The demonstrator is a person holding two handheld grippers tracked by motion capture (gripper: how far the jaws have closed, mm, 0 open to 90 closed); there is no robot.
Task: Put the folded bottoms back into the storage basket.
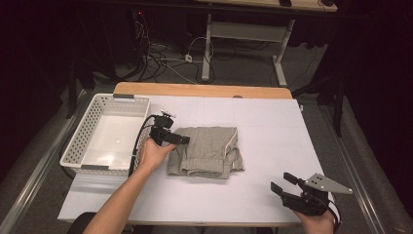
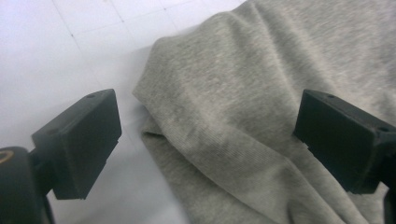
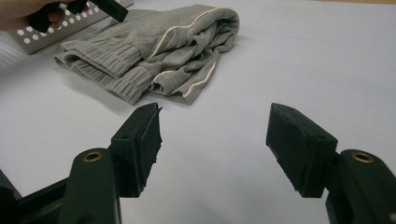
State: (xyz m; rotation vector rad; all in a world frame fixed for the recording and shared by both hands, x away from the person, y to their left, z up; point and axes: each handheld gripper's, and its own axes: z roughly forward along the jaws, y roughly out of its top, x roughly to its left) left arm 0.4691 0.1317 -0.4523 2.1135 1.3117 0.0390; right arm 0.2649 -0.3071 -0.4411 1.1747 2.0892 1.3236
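- Folded grey sweatpants (image 1: 207, 151) sit roughly mid-surface on the white surface (image 1: 272, 146), cuffs and a pale side stripe facing the person's edge.
- Left hand-held gripper (image 1: 182, 139) is right at the left edge of the sweatpants, jaws spread wide. In the left gripper view the fabric (image 2: 243, 116) lies between the jaws, but the pads aren't pressing on it.
- Right hand-held gripper (image 1: 282, 183) hovers near the front right corner of the surface, well apart from the sweatpants, jaws spread with nothing between them.
- White perforated basket (image 1: 85, 134) sits on the left side of the surface, just beside the left hand (image 1: 153, 153).
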